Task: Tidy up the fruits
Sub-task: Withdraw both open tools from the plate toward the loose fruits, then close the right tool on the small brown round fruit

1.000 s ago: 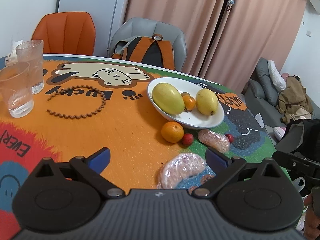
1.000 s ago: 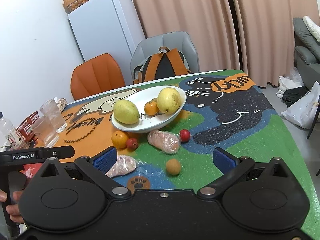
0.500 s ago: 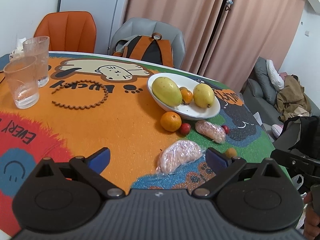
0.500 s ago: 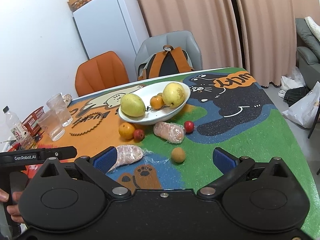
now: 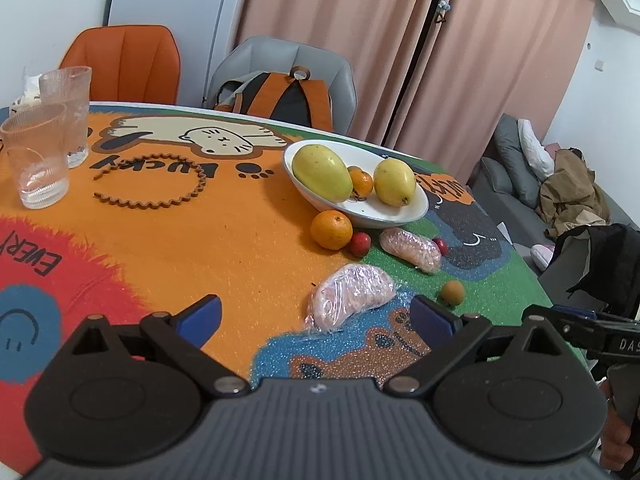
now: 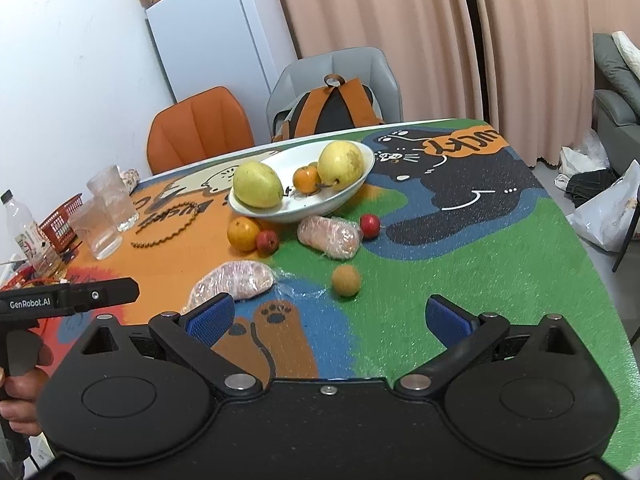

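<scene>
Pink curtains [image 6: 420, 32] hang behind a counter [image 6: 460, 264] covered with a bright cartoon cloth in orange, green, blue and black. On it a white bowl [image 6: 352, 184] holds two yellow-green mangoes, one on the left [image 6: 258, 185] and one on the right [image 6: 341, 164], with a small tangerine [image 6: 306, 179] between them. Just in front of the bowl, on the cloth, lie a loose orange [image 6: 243, 233] and a small red fruit [image 6: 267, 241] touching it. A plastic-wrapped pinkish fruit [image 6: 330, 237] lies close to the bowl's near rim, and a second small red fruit [image 6: 370, 225] sits just beside its right end. Nearer the cameras lies another wrapped pinkish fruit [image 5: 352, 294], and a small round brown fruit [image 6: 346, 280] sits apart on the green patch.

Both tongs are spread wide and hold nothing. The left tongs [image 5: 316, 318] hover above the near wrapped fruit; the right tongs [image 6: 330, 320] hover above the cloth, short of the brown fruit. A hand [image 6: 22, 392] grips the left tool's handle at the edge of the right wrist view.

Farther left stand two ribbed glasses [image 5: 38, 156] and a brown toothed ring [image 5: 150, 184] lies flat on the cloth. Behind the counter are an orange chair [image 5: 124, 64] and a grey chair [image 6: 340, 76] carrying an orange-and-black backpack [image 6: 332, 110], with a white fridge [image 6: 224, 36] against the wall.
</scene>
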Tool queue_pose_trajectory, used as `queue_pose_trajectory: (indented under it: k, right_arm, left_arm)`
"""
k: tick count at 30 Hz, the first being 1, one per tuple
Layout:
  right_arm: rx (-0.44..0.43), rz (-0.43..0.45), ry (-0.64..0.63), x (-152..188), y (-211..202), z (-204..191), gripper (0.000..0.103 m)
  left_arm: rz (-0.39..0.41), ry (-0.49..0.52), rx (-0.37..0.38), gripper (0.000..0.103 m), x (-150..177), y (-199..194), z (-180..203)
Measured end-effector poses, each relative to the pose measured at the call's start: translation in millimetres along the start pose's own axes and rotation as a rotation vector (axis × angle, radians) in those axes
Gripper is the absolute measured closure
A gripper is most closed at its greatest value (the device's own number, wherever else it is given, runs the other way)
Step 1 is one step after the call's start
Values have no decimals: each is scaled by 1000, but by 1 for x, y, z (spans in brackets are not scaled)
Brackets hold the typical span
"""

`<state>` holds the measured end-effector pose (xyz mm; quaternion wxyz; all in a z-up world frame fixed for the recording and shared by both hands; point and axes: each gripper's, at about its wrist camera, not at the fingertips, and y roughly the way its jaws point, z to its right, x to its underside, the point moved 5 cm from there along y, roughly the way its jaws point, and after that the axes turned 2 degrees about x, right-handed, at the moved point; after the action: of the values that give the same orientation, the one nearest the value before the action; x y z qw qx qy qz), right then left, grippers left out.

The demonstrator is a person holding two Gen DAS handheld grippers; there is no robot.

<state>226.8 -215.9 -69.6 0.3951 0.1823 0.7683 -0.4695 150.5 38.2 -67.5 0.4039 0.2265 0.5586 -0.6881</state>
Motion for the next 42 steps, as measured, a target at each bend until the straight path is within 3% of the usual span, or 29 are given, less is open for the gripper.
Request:
queue_pose_trajectory:
  k: [12, 22, 26, 42]
  right_arm:
    - [-27, -16, -32, 2, 21, 1, 13]
    - [-41, -46, -48, 1, 43, 2, 13]
    - [-54, -60, -63, 2, 49, 4, 20]
    - [-84, -81, -60, 1, 66, 7, 25]
  left_arm:
    - [-16, 4, 0, 5, 5, 28, 8]
    - [-19, -35, -54, 5, 6, 47, 7]
    - [-12, -24, -64, 5, 9, 51, 12]
    - [-64, 86, -185, 13, 18, 72, 6]
